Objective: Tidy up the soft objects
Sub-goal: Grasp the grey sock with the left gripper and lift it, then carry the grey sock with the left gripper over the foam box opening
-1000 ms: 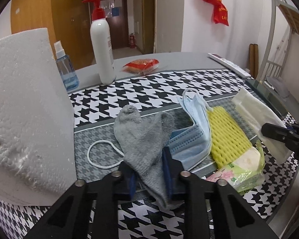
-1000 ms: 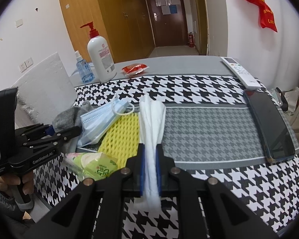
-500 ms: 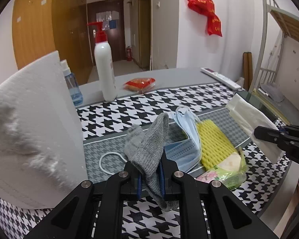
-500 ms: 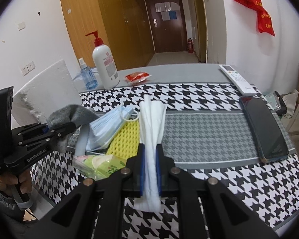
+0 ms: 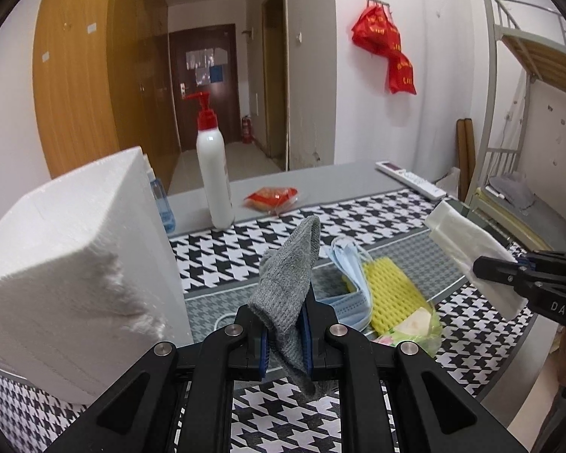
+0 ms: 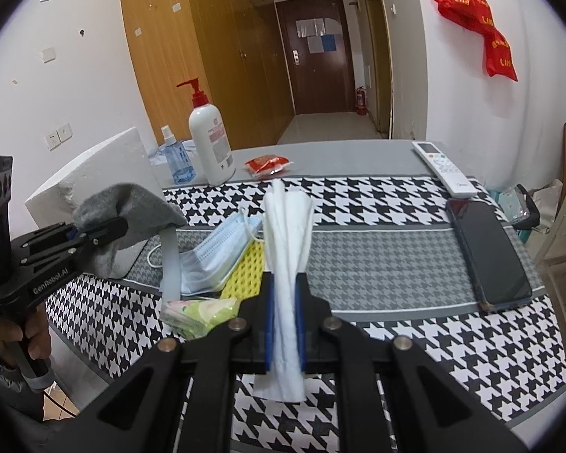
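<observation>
My left gripper [image 5: 285,315] is shut on a grey sock [image 5: 288,283] and holds it above the table; it shows at the left of the right wrist view [image 6: 132,204]. My right gripper [image 6: 284,302] is shut on a folded white cloth [image 6: 287,249], held above the table; it shows at the right of the left wrist view [image 5: 468,245]. On the houndstooth mat lie a blue face mask [image 5: 349,275], a yellow foam net [image 5: 390,290] and a green tissue pack [image 6: 198,311].
A white foam block [image 5: 71,260] stands at the left. A pump bottle [image 6: 210,147], a blue spray bottle [image 6: 175,160] and a red packet [image 6: 268,164] are at the back. A remote [image 6: 443,168] and a phone [image 6: 488,255] lie at the right.
My left gripper closed on the grey sock and lifted it off the mat. My right gripper rose a little with the white cloth.
</observation>
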A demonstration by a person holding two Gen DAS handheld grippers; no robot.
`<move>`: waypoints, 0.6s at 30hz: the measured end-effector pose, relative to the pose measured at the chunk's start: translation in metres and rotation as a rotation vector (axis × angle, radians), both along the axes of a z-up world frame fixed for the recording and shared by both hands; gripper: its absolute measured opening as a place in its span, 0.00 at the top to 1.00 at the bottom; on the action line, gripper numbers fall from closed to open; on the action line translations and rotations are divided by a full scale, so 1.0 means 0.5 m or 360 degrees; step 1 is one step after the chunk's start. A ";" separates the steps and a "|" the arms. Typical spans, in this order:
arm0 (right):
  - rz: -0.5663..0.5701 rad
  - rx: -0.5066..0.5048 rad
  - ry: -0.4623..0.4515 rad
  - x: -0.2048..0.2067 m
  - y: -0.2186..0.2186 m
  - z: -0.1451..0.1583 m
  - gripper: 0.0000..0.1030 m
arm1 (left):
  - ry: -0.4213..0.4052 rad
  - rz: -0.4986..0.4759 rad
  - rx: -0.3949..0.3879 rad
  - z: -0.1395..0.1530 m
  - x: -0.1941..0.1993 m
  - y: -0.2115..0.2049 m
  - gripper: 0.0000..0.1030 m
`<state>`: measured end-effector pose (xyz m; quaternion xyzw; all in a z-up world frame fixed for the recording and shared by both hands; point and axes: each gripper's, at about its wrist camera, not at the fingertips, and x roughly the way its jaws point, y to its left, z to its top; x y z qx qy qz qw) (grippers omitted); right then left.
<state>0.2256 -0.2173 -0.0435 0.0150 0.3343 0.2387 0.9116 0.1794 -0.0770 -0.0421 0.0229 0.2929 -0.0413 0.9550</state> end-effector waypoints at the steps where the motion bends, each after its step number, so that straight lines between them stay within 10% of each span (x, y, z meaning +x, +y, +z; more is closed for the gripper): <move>1: -0.0001 0.0000 -0.0004 0.000 0.000 0.001 0.88 | -0.0008 -0.0001 -0.0002 0.003 -0.002 0.001 0.86; 18: 0.0012 0.0009 -0.0104 -0.036 0.017 0.036 0.88 | -0.0202 -0.0006 0.0020 0.063 -0.051 0.019 0.86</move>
